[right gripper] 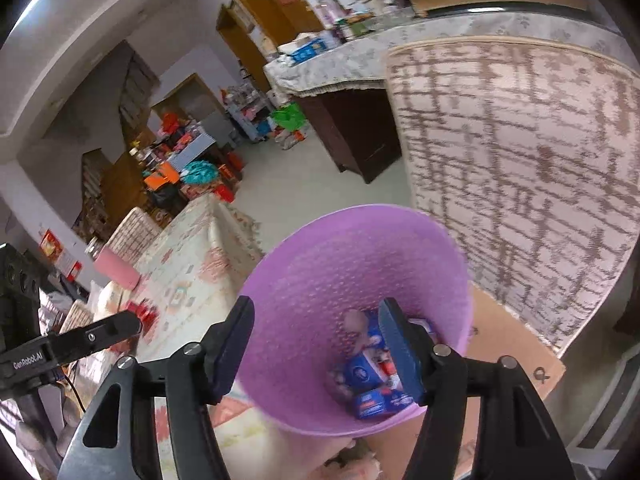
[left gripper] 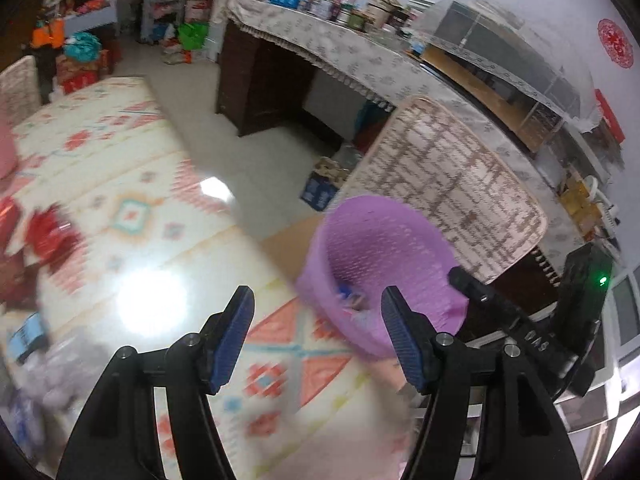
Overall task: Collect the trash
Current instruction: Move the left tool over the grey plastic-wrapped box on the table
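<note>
The right gripper [right gripper: 316, 344] hangs with its fingers [right gripper: 232, 344] spread wide and empty, right above the mouth of the purple basket [right gripper: 320, 280], where blue wrappers [right gripper: 370, 384] already lie at the bottom. The left gripper [left gripper: 318, 336] is just as wide and empty, over the patterned surface [left gripper: 160, 208] beside the basket. Blurred trash [left gripper: 48, 236] — red scraps, a blue packet — lies at that surface's left side. The next grasp is best made low and square, closing fully on one scrap before lifting — judged from the clutter.
</note>
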A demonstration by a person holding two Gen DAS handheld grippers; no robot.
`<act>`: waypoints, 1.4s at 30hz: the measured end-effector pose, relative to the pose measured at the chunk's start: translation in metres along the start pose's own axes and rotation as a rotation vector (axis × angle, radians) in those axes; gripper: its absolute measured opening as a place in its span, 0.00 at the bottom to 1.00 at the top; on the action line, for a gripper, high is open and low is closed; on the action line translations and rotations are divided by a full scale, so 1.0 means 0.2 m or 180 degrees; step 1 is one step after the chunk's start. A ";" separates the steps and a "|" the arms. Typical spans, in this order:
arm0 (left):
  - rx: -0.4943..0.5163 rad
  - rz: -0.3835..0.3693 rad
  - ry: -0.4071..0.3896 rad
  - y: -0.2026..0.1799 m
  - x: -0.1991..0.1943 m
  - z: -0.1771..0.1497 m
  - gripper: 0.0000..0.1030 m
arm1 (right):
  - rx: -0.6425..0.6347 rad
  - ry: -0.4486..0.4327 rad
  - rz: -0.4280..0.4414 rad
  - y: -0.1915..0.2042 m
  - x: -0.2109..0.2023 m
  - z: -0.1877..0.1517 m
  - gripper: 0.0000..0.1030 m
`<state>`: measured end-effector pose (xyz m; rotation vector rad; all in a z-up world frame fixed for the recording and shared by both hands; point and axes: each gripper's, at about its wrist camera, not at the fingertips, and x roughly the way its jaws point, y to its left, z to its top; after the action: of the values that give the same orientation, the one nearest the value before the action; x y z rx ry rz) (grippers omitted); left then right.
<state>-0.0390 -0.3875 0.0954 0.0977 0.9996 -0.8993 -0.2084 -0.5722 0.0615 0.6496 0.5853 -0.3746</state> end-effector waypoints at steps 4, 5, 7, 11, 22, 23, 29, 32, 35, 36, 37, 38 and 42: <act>-0.0130 0.0174 -0.0063 0.18 -0.15 -0.11 0.63 | -0.0235 -0.0095 0.0130 0.19 -0.01 -0.08 0.84; -0.0185 0.0214 -0.0093 0.23 -0.20 -0.13 0.63 | -0.0285 -0.0108 0.0191 0.24 0.00 -0.10 0.86; -0.0311 0.0350 -0.0195 0.36 -0.31 -0.19 0.63 | -0.0337 -0.0052 0.0336 0.34 0.02 -0.15 0.87; -0.0585 0.0720 -0.0414 0.65 -0.53 -0.30 0.63 | -0.0364 0.0306 0.0668 0.56 0.16 -0.25 0.87; -0.1613 0.1339 -0.0207 1.47 -0.64 -0.53 0.67 | -0.0739 0.0682 0.0938 1.03 0.51 -0.59 0.87; -0.1641 0.1314 -0.0176 1.50 -0.62 -0.53 0.67 | -0.0783 0.0703 0.0908 1.05 0.52 -0.62 0.87; -0.1657 0.1173 -0.0131 1.55 -0.49 -0.48 0.67 | -0.0904 0.0582 0.0833 1.07 0.49 -0.63 0.87; -0.1631 0.1163 -0.0049 1.55 -0.42 -0.45 0.67 | -0.0920 0.0565 0.0795 1.07 0.49 -0.63 0.87; -0.1478 0.1253 -0.0028 1.49 -0.39 -0.44 0.65 | -0.0942 0.0548 0.0769 1.08 0.49 -0.63 0.87; -0.1422 0.1313 -0.0034 1.47 -0.39 -0.45 0.59 | -0.0950 0.0547 0.0764 1.08 0.49 -0.63 0.87; -0.1404 0.1319 -0.0036 1.47 -0.40 -0.45 0.57 | -0.0959 0.0549 0.0760 1.08 0.49 -0.63 0.87; -0.1395 0.1324 -0.0030 1.46 -0.41 -0.46 0.53 | -0.0971 0.0552 0.0755 1.08 0.49 -0.64 0.87; -0.1401 0.1263 -0.0115 1.43 -0.51 -0.47 0.01 | -0.0987 0.0571 0.0753 1.09 0.50 -0.64 0.87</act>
<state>0.0710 -0.0961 0.0297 -0.0909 1.0757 -0.3077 -0.0723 -0.3408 0.0164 0.4488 0.7117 -0.0014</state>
